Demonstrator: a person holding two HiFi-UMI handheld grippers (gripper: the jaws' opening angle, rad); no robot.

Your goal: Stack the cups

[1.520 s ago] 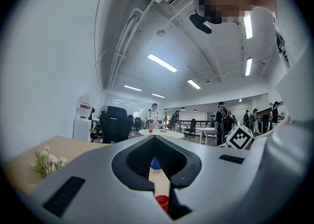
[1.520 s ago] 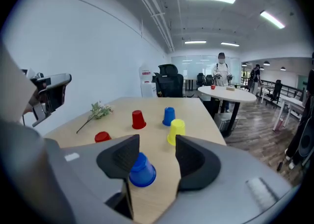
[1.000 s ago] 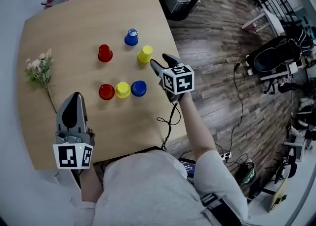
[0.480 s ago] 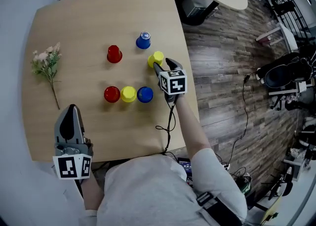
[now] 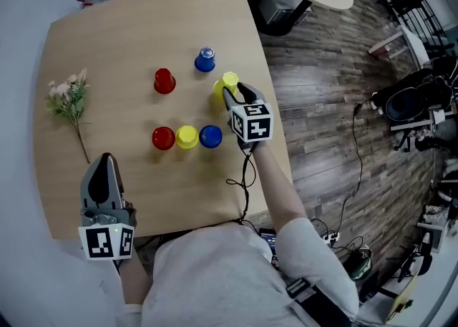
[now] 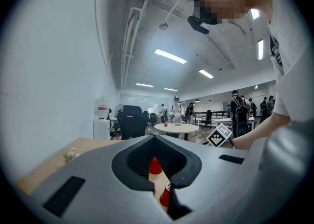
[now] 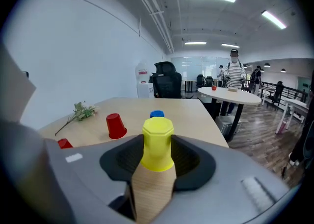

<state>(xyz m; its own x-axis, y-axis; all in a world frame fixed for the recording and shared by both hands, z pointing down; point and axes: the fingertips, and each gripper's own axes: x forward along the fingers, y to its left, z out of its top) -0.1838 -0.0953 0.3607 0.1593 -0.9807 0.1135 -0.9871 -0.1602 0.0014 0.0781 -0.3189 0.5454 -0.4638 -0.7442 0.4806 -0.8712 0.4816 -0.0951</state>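
An upturned yellow cup (image 5: 229, 81) (image 7: 157, 144) stands near the table's right edge, between the jaws of my right gripper (image 5: 231, 94) (image 7: 158, 164). Those jaws are closing and their pads meet the cup's sides. Upturned blue (image 5: 205, 60) (image 7: 157, 114) and red (image 5: 164, 80) (image 7: 116, 125) cups stand beyond it. Closer in, a red cup (image 5: 163, 137), a yellow cup (image 5: 187, 136) and a blue cup (image 5: 210, 136) stand in a row. My left gripper (image 5: 106, 167) (image 6: 159, 181) rests shut and empty at the table's near left edge, apart from all the cups.
A sprig of dried flowers (image 5: 68, 100) (image 7: 81, 111) lies at the left side of the wooden table (image 5: 129, 32). The table's right edge drops to a wood floor with cables. A round table (image 7: 228, 94), a chair and several people are farther off in the room.
My right gripper has moved forward to the upturned yellow cup and its jaws have narrowed around it. The left gripper has stayed in place.
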